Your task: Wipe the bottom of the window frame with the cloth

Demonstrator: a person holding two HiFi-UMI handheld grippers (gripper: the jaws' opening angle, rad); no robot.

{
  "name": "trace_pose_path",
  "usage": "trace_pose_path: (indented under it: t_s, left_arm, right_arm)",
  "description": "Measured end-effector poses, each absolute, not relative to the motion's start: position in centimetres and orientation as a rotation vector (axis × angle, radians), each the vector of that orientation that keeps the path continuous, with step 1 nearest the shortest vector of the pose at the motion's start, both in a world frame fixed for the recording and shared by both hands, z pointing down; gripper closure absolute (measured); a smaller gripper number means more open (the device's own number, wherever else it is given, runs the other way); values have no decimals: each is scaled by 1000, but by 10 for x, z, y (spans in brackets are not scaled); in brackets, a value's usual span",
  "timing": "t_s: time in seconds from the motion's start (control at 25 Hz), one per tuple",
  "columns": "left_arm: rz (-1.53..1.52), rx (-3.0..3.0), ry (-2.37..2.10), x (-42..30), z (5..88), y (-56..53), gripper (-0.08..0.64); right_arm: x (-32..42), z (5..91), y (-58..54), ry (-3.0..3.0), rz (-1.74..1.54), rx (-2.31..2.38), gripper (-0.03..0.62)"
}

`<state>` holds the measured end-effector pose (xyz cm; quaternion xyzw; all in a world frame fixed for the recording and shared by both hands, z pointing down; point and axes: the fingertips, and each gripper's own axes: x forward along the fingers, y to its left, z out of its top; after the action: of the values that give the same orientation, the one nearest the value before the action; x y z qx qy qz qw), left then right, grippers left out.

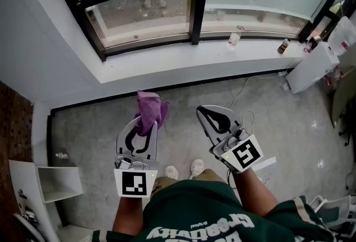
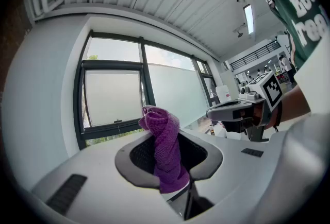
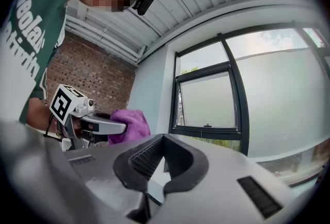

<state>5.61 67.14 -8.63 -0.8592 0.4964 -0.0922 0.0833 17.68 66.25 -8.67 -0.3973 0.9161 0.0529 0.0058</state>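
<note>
A purple cloth (image 1: 151, 110) sticks up from my left gripper (image 1: 146, 123), which is shut on its lower part. In the left gripper view the cloth (image 2: 163, 150) stands bunched between the jaws of that gripper (image 2: 166, 138). My right gripper (image 1: 204, 111) hangs beside it over the floor, shut with nothing in it, and its tips meet in its own view (image 3: 162, 138). The black bottom window frame (image 1: 150, 44) and the white sill (image 1: 178, 60) lie well ahead of both grippers. The window frame bottom (image 3: 206, 130) also shows beyond the right jaws.
A small clear bottle (image 1: 233, 40) and a dark bottle (image 1: 283, 46) stand on the sill. A white cabinet (image 1: 312, 66) is at the right, and a cable (image 1: 245, 86) runs across the grey floor. A white shelf unit (image 1: 55, 182) sits at the lower left.
</note>
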Motion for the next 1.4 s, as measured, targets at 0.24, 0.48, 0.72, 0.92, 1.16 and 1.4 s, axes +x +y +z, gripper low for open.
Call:
trace_pose_path:
  t_s: [0.24, 0.48, 0.72, 0.92, 1.16, 1.4]
  left_arm:
    - [-243, -2594, 1513, 64, -82, 671, 463]
    - [-232, -2615, 1578, 81, -74, 666, 463]
    - [-284, -2589, 1606, 103, -69, 664, 463]
    - [-318, -2581, 1608, 116, -63, 664, 463]
    - [-321, -2579, 1606, 126, -62, 664, 463]
    - [-324, -2567, 1587, 125, -64, 649, 463]
  right_arm:
    - [183, -84, 663, 2880, 173, -1231, 578]
    - [197, -75, 658, 2923, 214, -1178, 578]
    - [208, -66, 658, 2994, 282, -1113, 577]
    - [218, -65, 657, 2999, 274, -1068, 577]
    - [225, -68, 658, 2988, 260, -1039, 577]
    - [221, -64, 646, 2976, 252, -1022, 577]
